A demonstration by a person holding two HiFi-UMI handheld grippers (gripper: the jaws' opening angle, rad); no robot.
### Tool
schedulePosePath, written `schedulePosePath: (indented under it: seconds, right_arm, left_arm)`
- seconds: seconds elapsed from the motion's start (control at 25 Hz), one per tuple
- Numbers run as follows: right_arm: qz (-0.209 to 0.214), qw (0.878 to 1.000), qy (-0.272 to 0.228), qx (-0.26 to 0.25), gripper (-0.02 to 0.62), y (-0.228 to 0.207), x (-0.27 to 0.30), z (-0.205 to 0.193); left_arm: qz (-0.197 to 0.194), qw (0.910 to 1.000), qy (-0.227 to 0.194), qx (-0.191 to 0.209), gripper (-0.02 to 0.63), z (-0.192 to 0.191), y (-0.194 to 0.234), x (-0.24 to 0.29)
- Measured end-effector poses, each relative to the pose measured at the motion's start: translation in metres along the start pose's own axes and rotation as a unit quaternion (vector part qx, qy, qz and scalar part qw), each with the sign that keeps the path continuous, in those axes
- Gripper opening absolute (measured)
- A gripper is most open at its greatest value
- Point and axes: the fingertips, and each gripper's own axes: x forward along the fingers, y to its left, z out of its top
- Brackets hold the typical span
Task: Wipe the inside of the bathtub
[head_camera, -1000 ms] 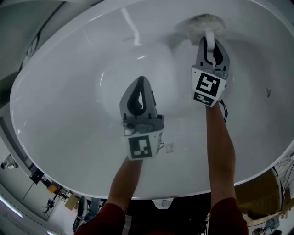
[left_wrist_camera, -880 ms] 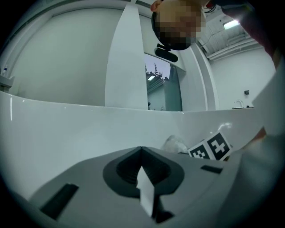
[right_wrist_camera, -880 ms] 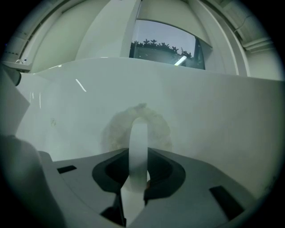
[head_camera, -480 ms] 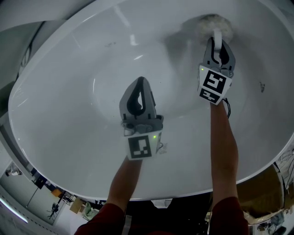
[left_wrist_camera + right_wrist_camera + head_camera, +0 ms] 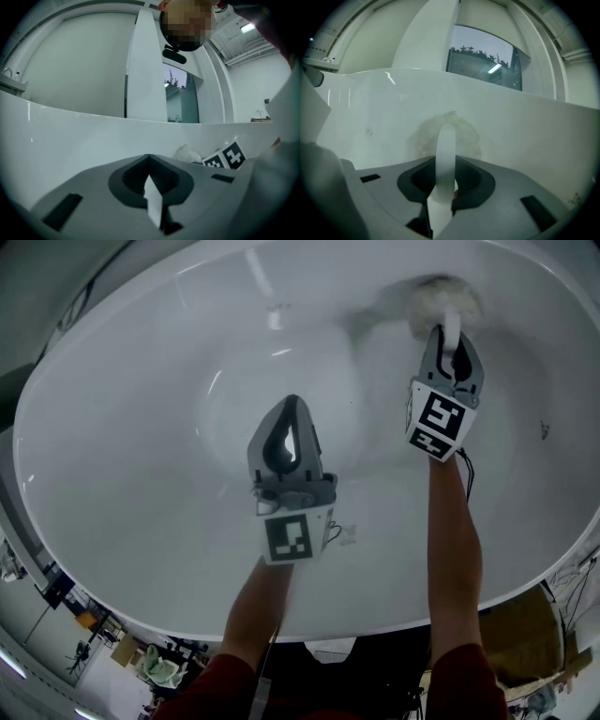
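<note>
Where the far wall of the white bathtub (image 5: 141, 474) curves up, a fluffy pale scrubber head (image 5: 441, 296) lies against it, its white handle (image 5: 451, 326) clamped between the jaws of the right hand-held gripper (image 5: 448, 341). The left hand-held gripper (image 5: 290, 401) hangs over the tub's middle, jaws together, well apart from the scrubber.

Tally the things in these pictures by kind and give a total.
Bathtub: 1
Grippers: 2 (left gripper, right gripper)
Scrubber, its white handle clamped in the right gripper: 1
Total: 4
</note>
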Motion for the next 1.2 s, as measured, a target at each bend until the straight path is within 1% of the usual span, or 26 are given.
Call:
schedulePosePath:
  seconds: [0.08,0.28,0.4,0.52,0.64,0.72,0.84,0.92,1.04,1.12,1.2]
  right_arm:
    - [0.019,1.000,-0.007,-0.011,0.094,0.039,-0.009,0.017]
    - [0.060,0.998,-0.018,-0.025,0.094,0.142,-0.037,0.047]
    - [0.080,0.996,-0.016,-0.031,0.094,0.206,-0.060,0.058]
    - [0.100,0.994,-0.012,-0.037,0.094,0.270,-0.081,0.066]
    - [0.122,0.992,-0.012,-0.042,0.094,0.333,-0.096,0.071]
    - [0.139,0.989,-0.011,-0.044,0.094,0.371,-0.101,0.076]
    - [0.157,0.986,-0.010,-0.046,0.094,0.414,-0.110,0.085]
    - [0.169,0.984,-0.006,-0.046,0.094,0.456,-0.116,0.082]
    - [0.187,0.981,0.005,-0.053,0.093,0.526,-0.111,0.066]
    - [0.195,0.979,0.011,-0.056,0.094,0.546,-0.102,0.055]
    - [0.201,0.978,0.016,-0.058,0.094,0.553,-0.097,0.044]
  left_arm:
    - [0.020,0.9997,-0.006,-0.014,0.014,0.008,0.032,-0.015]
    - [0.056,0.9980,-0.018,-0.026,0.014,0.018,0.116,-0.058]
    - [0.083,0.9957,-0.017,-0.038,0.014,0.019,0.174,-0.093]
    - [0.106,0.9935,-0.020,-0.037,0.014,0.021,0.231,-0.127]
    - [0.127,0.9910,-0.017,-0.039,0.014,0.013,0.285,-0.153]
    - [0.138,0.9895,-0.014,-0.041,0.014,0.008,0.314,-0.162]
    - [0.151,0.9876,-0.013,-0.042,0.014,0.012,0.349,-0.173]
    - [0.157,0.9866,-0.013,-0.041,0.014,0.005,0.382,-0.183]
    - [0.166,0.9851,-0.008,-0.045,0.014,-0.021,0.437,-0.187]
    - [0.169,0.9844,-0.004,-0.050,0.014,-0.035,0.450,-0.181]
    - [0.170,0.9839,-0.001,-0.055,0.014,-0.045,0.452,-0.176]
